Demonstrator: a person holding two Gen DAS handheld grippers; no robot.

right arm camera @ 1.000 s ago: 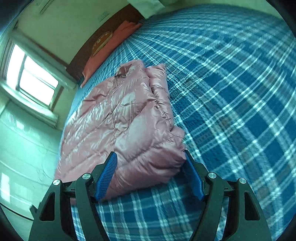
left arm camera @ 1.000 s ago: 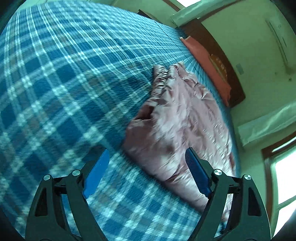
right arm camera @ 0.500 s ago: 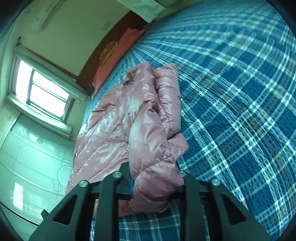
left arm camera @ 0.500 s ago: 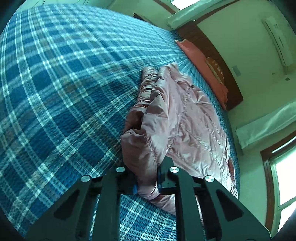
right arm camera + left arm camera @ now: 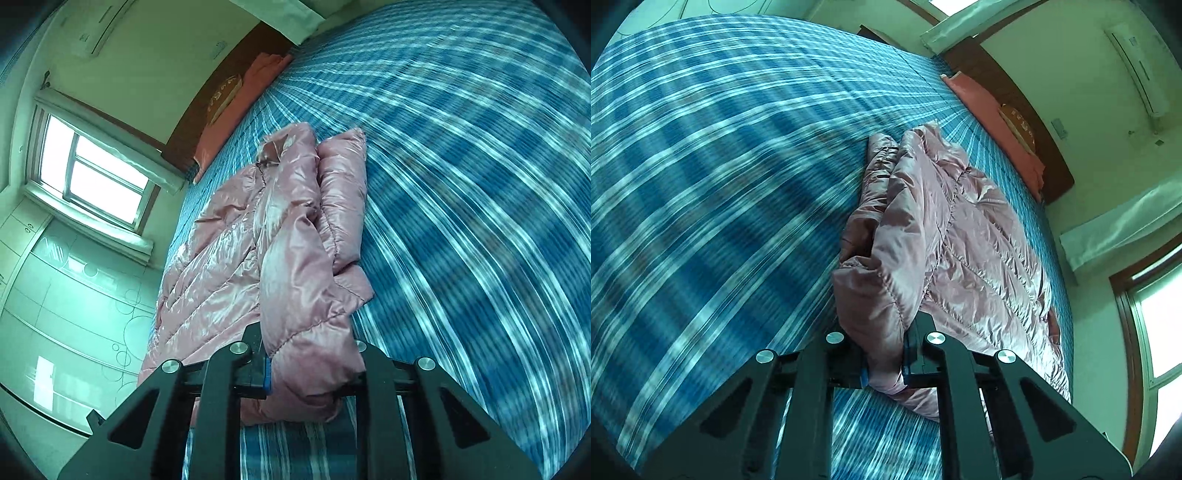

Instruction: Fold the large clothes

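Now I had left gripper [image 5: 882, 365] and right gripper [image 5: 312, 373] clamped on pink jacket [image 5: 975, 258] hem; slick padding could slip out mid-fold.

Each camera sits just behind its own tongs, looking forward and downward along them, very close to the pink jacket [image 5: 960, 236] at the tips. Past both tongs the views share the jacket, the blue plaid bed [image 5: 480, 155] and the far headboard [image 5: 1027, 122]
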